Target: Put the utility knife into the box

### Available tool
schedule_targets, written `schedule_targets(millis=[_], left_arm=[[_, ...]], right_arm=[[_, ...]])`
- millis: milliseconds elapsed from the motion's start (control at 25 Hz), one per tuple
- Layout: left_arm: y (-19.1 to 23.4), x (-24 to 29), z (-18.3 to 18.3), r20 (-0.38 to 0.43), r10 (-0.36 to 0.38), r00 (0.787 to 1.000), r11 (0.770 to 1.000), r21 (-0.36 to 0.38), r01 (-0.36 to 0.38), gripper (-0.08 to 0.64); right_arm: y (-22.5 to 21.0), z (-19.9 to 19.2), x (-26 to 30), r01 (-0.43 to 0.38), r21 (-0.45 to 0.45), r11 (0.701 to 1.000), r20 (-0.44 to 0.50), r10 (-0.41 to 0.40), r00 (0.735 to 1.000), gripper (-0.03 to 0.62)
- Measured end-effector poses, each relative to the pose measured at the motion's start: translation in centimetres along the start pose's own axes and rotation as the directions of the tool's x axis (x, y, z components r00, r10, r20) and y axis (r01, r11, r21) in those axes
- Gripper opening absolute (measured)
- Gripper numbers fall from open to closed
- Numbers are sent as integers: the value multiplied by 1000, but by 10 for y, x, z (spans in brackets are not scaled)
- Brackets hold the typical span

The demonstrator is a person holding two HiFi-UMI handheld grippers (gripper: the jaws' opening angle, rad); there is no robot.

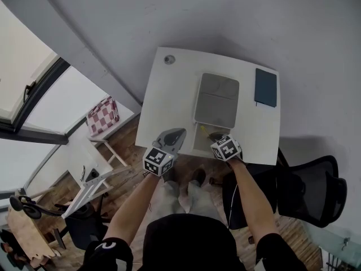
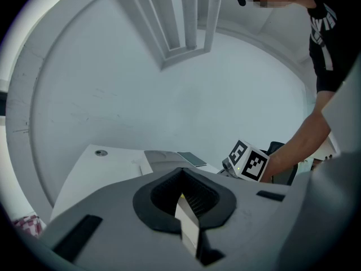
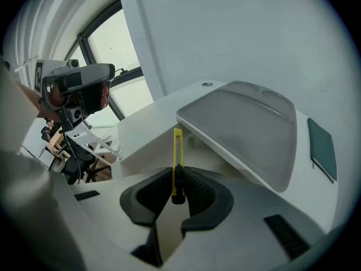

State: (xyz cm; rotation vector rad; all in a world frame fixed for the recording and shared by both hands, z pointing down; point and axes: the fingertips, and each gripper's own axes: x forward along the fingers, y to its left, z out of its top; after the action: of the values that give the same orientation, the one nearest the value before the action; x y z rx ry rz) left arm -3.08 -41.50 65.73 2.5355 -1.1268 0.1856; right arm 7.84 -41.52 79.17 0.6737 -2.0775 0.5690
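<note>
A yellow utility knife (image 3: 177,151) stands upright between the pads of my right gripper (image 3: 178,180), which is shut on its lower end. Its tip points toward the gap under the raised grey lid (image 3: 248,131) of the box. In the head view the right gripper (image 1: 219,138) hovers at the near edge of the box (image 1: 216,99), with the knife (image 1: 201,130) just left of it. My left gripper (image 1: 171,139) hangs over the table's near-left part, left of the box. In its own view the left gripper (image 2: 181,179) has its jaws together with nothing held.
A white table (image 1: 169,97) carries the box, with a dark blue notebook (image 1: 265,87) at its far right and a round cable port (image 1: 169,60) at the far left. A black office chair (image 1: 316,188) stands to the right. A grey wall lies behind.
</note>
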Motion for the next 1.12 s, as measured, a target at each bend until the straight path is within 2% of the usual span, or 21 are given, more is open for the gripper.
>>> schedule_targets(millis=[120, 240, 640, 1120], left_arm=[[4, 0, -3, -3, -1, 1000, 1000, -5, 1, 25], [9, 0, -4, -7, -2, 1000, 1000, -8, 2, 25], [16, 3, -6, -10, -17, 1000, 1000, -21, 16, 25], [16, 1, -3, -14, -25, 1000, 999, -22, 25, 25]], right_arm=[[-1, -4, 6, 16, -31, 999, -64, -18, 998, 75], [-3, -2, 11, 17, -30, 999, -90, -20, 996, 76], [-3, -2, 16, 31, -66, 997, -107, -38, 994, 78], [-6, -4, 16, 62, -51, 997, -98, -67, 993, 97]])
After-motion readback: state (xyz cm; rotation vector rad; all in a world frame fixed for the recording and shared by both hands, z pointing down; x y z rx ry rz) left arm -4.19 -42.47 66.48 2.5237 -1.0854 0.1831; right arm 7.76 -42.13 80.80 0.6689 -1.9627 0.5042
